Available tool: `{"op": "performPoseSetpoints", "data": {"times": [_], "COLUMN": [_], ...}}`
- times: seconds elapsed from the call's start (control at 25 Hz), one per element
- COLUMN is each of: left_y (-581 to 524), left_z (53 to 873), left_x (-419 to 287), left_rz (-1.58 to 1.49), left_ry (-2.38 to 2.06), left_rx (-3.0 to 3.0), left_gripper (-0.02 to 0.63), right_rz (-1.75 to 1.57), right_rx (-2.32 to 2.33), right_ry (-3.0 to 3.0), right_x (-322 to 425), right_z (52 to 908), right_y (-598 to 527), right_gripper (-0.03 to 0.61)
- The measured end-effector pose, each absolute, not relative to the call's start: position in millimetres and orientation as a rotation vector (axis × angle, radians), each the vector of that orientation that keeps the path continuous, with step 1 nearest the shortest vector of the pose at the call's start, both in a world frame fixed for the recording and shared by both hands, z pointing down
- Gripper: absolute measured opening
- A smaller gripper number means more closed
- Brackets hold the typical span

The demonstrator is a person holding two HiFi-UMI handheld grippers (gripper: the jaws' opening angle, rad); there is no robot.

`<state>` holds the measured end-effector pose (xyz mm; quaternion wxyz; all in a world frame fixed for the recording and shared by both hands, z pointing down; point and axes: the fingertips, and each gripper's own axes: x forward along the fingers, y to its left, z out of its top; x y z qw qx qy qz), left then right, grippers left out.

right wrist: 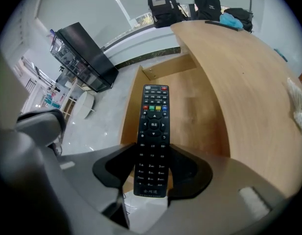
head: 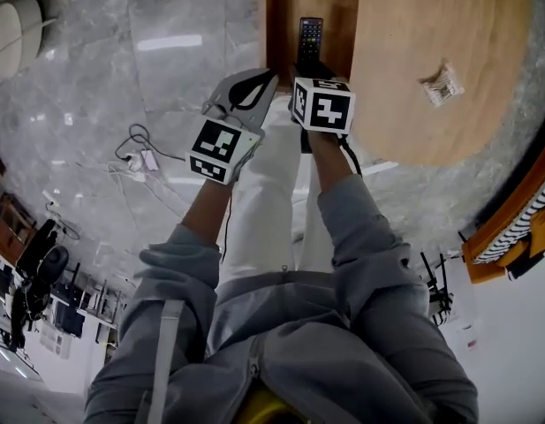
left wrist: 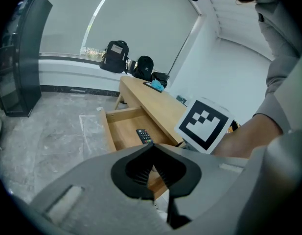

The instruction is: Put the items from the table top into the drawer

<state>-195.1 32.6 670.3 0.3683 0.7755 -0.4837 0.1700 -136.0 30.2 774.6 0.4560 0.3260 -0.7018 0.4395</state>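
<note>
A black remote control (right wrist: 151,146) stands lengthwise between the jaws of my right gripper (right wrist: 151,155), which is shut on its lower end. It hangs over the open wooden drawer (right wrist: 187,106). In the head view the remote control (head: 309,38) points away over the drawer (head: 285,16), ahead of the right gripper (head: 309,67). My left gripper (head: 265,79) is just to the left, shut, nothing in it; its tips (left wrist: 151,148) meet. A crumpled clear packet (head: 442,84) lies on the table top (head: 413,113).
A power strip with cables (head: 140,157) lies on the grey marble floor at left. Backpacks (left wrist: 116,55) sit on a ledge behind the table's far end. A black cabinet (right wrist: 84,58) stands at the left. A blue item (left wrist: 155,85) lies at the table's far end.
</note>
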Motion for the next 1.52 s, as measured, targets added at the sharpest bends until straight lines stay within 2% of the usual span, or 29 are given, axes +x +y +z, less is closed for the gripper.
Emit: {"op": "performPoseSetpoints", "data": {"times": [0.6, 0.8, 0.84, 0.92, 1.12, 1.28, 1.52], "left_y": [32, 37, 37, 38, 41, 39, 32], "left_z": [682, 683, 682, 681, 676, 666, 646], "left_x": [-202, -204, -204, -205, -201, -193, -171], "left_rz": [0.406, 0.411, 0.408, 0.404, 0.396, 0.383, 0.381], "left_ry": [-1.227, -1.228, -1.228, -1.229, -1.236, -1.241, -1.247], "left_rx": [1.929, 1.920, 1.921, 1.918, 1.921, 1.934, 1.982], "left_gripper": [0.005, 0.004, 0.005, 0.003, 0.005, 0.005, 0.005], "right_rz": [1.095, 1.191, 1.218, 1.257, 1.140, 1.003, 0.759], "right_rx": [0.817, 0.804, 0.806, 0.807, 0.780, 0.792, 0.868], "right_ry": [-1.556, -1.545, -1.546, -1.565, -1.704, -1.811, -1.875], "right_x": [-153, -159, -160, -163, -161, -153, -120], "right_z": [830, 840, 840, 833, 797, 765, 719], "right_y": [25, 32, 32, 32, 29, 25, 13], "right_gripper": [0.207, 0.207, 0.226, 0.315, 0.328, 0.303, 0.158]}}
